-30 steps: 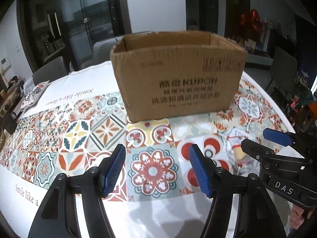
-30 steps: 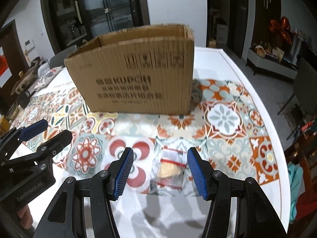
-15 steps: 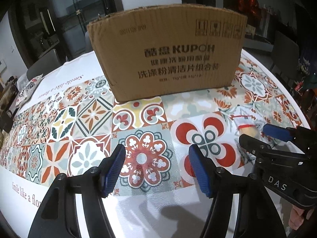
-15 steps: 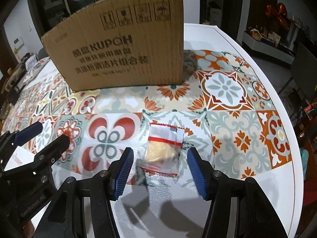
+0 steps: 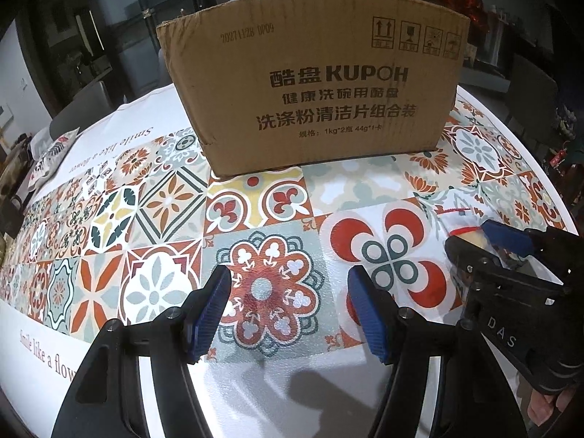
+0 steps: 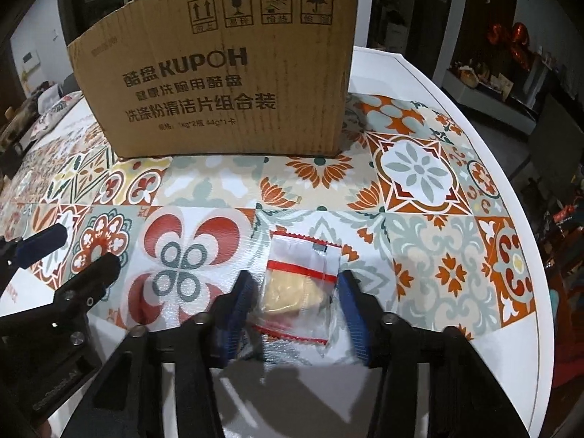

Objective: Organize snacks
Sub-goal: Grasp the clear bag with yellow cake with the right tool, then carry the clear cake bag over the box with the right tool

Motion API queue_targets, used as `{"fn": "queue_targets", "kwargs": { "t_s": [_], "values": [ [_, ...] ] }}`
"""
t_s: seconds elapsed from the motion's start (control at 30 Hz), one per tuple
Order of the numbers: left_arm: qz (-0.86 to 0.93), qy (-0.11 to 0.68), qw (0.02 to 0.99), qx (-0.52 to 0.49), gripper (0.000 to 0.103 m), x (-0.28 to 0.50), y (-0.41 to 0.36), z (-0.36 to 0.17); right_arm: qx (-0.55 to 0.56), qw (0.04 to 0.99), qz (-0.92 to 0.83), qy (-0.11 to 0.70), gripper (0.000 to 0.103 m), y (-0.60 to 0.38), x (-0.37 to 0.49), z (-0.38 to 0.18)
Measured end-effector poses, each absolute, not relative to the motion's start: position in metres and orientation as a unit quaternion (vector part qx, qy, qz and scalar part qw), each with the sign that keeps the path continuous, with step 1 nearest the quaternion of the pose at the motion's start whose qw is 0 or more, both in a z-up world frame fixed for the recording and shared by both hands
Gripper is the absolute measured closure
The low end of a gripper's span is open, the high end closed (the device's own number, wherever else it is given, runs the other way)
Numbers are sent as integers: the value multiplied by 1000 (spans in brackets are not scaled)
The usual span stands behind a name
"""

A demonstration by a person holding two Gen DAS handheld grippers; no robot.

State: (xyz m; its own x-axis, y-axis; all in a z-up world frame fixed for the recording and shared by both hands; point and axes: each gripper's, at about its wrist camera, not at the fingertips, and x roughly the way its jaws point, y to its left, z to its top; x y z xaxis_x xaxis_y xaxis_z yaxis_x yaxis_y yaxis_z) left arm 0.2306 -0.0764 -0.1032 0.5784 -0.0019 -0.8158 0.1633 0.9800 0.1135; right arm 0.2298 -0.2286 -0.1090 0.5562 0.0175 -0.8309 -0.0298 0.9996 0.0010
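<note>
A clear snack packet [image 6: 299, 284] with red stripes and a pale yellow pastry inside lies flat on the patterned tablecloth [image 6: 419, 175]. My right gripper [image 6: 295, 303] is low over it, and its jaws are closing with the packet between the blue pads, which stand at its side edges. The left pad is blurred. In the left wrist view the same packet [image 5: 458, 219] shows partly behind the right gripper [image 5: 474, 237]. My left gripper [image 5: 288, 310] is open over bare cloth with nothing between its fingers, and it also shows at the left of the right wrist view [image 6: 82, 252]. A brown cardboard box [image 5: 314, 98] [image 6: 219, 73] stands behind.
The white table rim [image 6: 518, 219] curves round close on the right, with a drop to the floor beyond it. A printed cushion [image 5: 51, 153] lies at the far left. Grey chairs [image 5: 80, 109] stand behind the table. A person's hand [image 5: 544, 405] holds the right gripper.
Both grippers have sunk toward the table and the box now looms larger. The right jaws have narrowed from well clear of the packet to its edges. The left jaws kept their width.
</note>
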Motion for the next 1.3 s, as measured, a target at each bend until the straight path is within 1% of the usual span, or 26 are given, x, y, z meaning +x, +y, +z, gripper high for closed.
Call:
{"fn": "queue_targets", "kwargs": {
  "t_s": [0.1, 0.43, 0.73, 0.9, 1.3],
  "values": [
    [-46, 454, 885, 88, 38, 229, -77, -101, 1, 883, 18, 469, 65, -228, 228, -108],
    [-49, 434, 896, 78, 38, 221, -71, -77, 15, 896, 43, 441, 65, -224, 211, -84],
    [-49, 391, 916, 81, 38, 206, -71, -39, 21, 914, 57, 402, 65, -223, 198, -46],
    [-44, 372, 924, 81, 36, 204, -69, -20, 17, 924, 60, 378, 65, -222, 194, -23],
    [-50, 350, 933, 72, 35, 224, -52, 25, 3, 939, 64, 338, 65, -218, 210, 24]
  ]
}}
